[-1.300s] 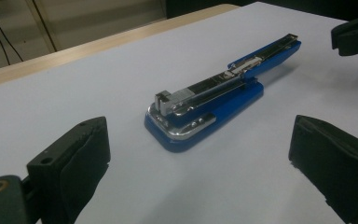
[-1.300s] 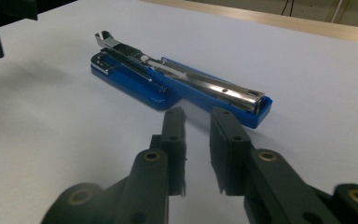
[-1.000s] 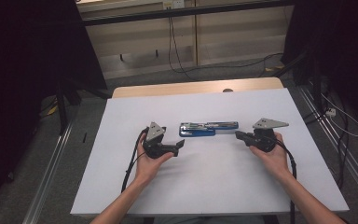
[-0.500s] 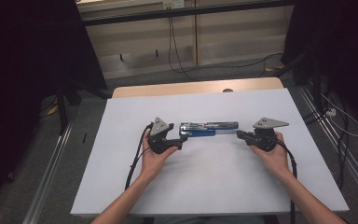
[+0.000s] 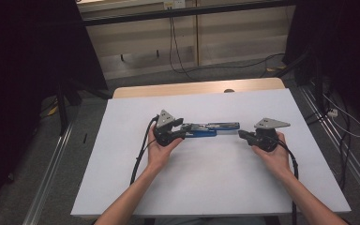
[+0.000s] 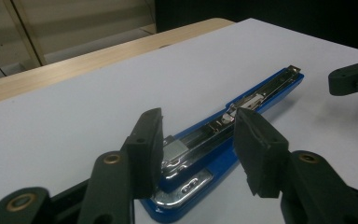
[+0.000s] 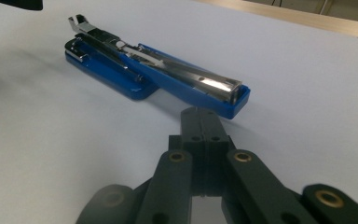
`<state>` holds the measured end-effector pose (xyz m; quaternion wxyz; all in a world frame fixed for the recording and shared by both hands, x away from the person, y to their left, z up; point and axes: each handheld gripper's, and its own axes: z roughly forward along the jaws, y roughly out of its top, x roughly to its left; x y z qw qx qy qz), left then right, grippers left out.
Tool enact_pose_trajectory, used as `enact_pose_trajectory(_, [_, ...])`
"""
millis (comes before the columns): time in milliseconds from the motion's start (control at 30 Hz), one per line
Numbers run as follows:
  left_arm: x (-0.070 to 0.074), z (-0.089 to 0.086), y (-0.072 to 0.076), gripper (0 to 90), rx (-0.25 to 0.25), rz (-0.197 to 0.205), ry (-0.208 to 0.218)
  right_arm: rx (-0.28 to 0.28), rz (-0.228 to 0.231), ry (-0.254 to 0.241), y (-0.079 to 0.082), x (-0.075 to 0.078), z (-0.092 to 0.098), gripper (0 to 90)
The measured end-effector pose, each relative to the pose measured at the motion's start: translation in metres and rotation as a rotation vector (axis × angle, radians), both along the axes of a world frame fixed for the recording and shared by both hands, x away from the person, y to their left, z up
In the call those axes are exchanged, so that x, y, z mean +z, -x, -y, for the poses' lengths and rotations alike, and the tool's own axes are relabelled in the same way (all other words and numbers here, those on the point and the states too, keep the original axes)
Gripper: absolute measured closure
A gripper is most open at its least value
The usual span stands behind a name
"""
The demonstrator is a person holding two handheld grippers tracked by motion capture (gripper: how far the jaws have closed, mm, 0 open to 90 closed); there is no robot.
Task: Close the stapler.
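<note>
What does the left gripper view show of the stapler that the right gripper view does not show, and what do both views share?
The left gripper view has the left gripper with its jaws on either side of the blue stapler's base end; they have just been closing, pads not yet pressing. The right gripper view has the right gripper, jaws shut, just short of the stapler's other end, with nothing between them. Both views share the opened stapler with its metal channel, lying on the white table.

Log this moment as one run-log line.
left gripper: jaws just closing, straddling blue stapler end, pads not yet pressing | right gripper: shut, just short of stapler's other end | stapler: opened flat
</note>
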<state>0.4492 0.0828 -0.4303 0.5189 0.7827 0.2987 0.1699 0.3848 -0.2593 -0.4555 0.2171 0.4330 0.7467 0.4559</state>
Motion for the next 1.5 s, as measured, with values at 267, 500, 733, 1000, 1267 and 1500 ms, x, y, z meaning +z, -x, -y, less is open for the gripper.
enact_pose_trajectory(267, [0.000, 0.002, -0.006, 70.1, -0.022, -0.010, -0.011, -0.002, -0.002, -0.005, -0.002, -0.001, -0.001, 90.0])
enact_pose_trajectory(500, [-0.005, 0.001, -0.008, 80.2, -0.055, -0.036, -0.034, -0.006, -0.003, 0.015, -0.002, -0.002, -0.001, 90.0])
enact_pose_trajectory(733, [-0.011, 0.001, -0.009, 90.0, -0.062, -0.058, -0.052, -0.009, -0.022, 0.024, -0.004, -0.005, -0.001, 90.0])
enact_pose_trajectory(1000, [-0.017, 0.002, -0.012, 90.0, -0.028, -0.055, -0.102, 0.002, -0.038, 0.043, -0.006, -0.005, -0.002, 90.0])
enact_pose_trajectory(1267, [-0.022, 0.005, -0.013, 90.0, -0.028, -0.070, -0.137, 0.003, -0.048, 0.048, -0.008, -0.006, -0.003, 90.0])
enact_pose_trajectory(1500, [-0.025, 0.006, -0.014, 90.0, -0.017, -0.087, -0.152, 0.002, -0.075, 0.062, -0.011, -0.006, -0.004, 90.0])
